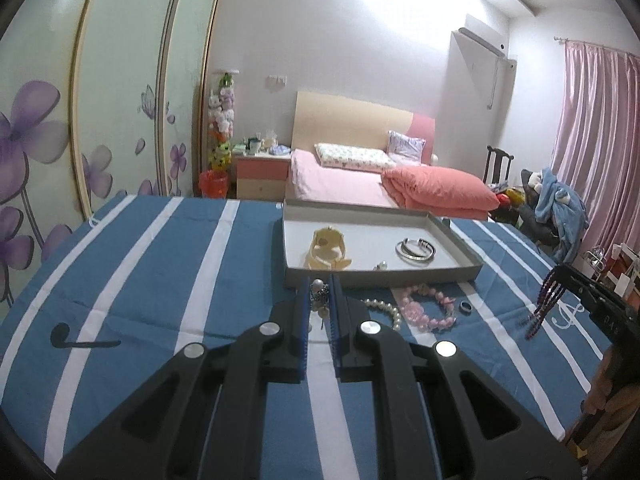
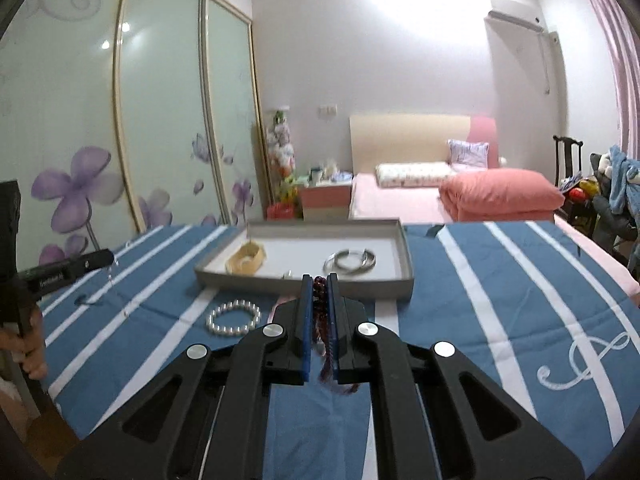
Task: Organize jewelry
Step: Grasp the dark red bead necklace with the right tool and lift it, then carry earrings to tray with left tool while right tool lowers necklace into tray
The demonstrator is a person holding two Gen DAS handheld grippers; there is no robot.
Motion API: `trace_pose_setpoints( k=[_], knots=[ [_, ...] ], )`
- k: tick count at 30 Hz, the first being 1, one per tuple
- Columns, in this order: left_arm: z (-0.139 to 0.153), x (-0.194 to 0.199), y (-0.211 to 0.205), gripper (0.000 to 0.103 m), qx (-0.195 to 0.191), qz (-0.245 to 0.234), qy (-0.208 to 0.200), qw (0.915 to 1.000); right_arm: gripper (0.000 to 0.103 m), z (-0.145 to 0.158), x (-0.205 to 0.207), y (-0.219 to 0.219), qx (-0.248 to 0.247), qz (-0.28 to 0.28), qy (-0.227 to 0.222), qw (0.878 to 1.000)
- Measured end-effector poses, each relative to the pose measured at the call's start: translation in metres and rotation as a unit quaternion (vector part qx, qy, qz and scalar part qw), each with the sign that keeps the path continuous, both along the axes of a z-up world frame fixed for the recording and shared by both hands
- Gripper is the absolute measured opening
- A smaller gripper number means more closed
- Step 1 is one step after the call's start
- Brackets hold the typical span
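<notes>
**A:** What did each gripper hold?

**B:** The right gripper (image 2: 319, 280) had its jaws closed on a dark beaded strand (image 2: 320, 312). The reddish-brown beads were pinched between the blue pads, and a tasselled end drooped below the jaws, clear of the striped blue cloth (image 2: 500, 300). The left gripper (image 1: 320, 280) was closed too, on a small pearl-and-metal ornament (image 1: 319, 292), with a thin part dangling between the fingers.

**B:** In the left view, the strand hung in loops from the right gripper's tip, well off to the right of the left jaws.

**A:** How would the strand handle?

**B:** I judged it light and completely limp. It would swing and slide through the pads, so a pinch across several beads, as shown, looked safer than one on the thread. The tassel could snag.

**A:** And the ornament?

**B:** Small, hard and probably slippery. It sat near the fingertips, so a slight loosening might drop it.

**A:** Where was everything else?

**B:** Straight ahead of both sets of jaws lay a shallow grey tray (image 2: 304, 284), holding a cream watch (image 2: 245, 261) and silver bangles (image 2: 350, 261). A white pearl bracelet (image 2: 233, 317) rested on the cloth just left of the right jaws. A pink bead bracelet (image 1: 430, 306) and a dark ring (image 1: 466, 307) lay right of the left jaws.
</notes>
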State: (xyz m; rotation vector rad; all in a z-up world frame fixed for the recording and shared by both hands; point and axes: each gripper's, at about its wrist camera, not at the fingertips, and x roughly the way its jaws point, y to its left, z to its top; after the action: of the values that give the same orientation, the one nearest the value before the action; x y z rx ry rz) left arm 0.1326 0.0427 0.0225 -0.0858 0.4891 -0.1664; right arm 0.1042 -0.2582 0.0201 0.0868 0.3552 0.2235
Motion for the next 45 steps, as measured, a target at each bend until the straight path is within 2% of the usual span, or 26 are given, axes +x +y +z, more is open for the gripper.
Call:
trace_pose_setpoints(
  k=[15, 25, 33, 45],
  knots=[
    [0.015, -0.001, -0.016, 0.010, 0.012, 0.002, -0.041, 0.9991, 0.008, 0.016, 0.003, 0.009, -0.010, -0.008, -0.073, 0.997],
    [0.021, 0.004, -0.035, 0.010, 0.042, 0.014, -0.079, 0.9959, 0.008, 0.022, 0.004, 0.021, -0.036, -0.018, -0.125, 0.991],
    [0.018, 0.017, -0.052, 0.010, 0.070, 0.026, -0.093, 0.9929, 0.008, 0.024, 0.021, 0.025, -0.040, -0.025, -0.141, 0.989],
    [0.014, 0.050, -0.067, 0.010, 0.075, 0.022, -0.093, 0.9925, 0.008, 0.024, 0.045, 0.022, -0.035, -0.034, -0.150, 0.987]
  ],
)
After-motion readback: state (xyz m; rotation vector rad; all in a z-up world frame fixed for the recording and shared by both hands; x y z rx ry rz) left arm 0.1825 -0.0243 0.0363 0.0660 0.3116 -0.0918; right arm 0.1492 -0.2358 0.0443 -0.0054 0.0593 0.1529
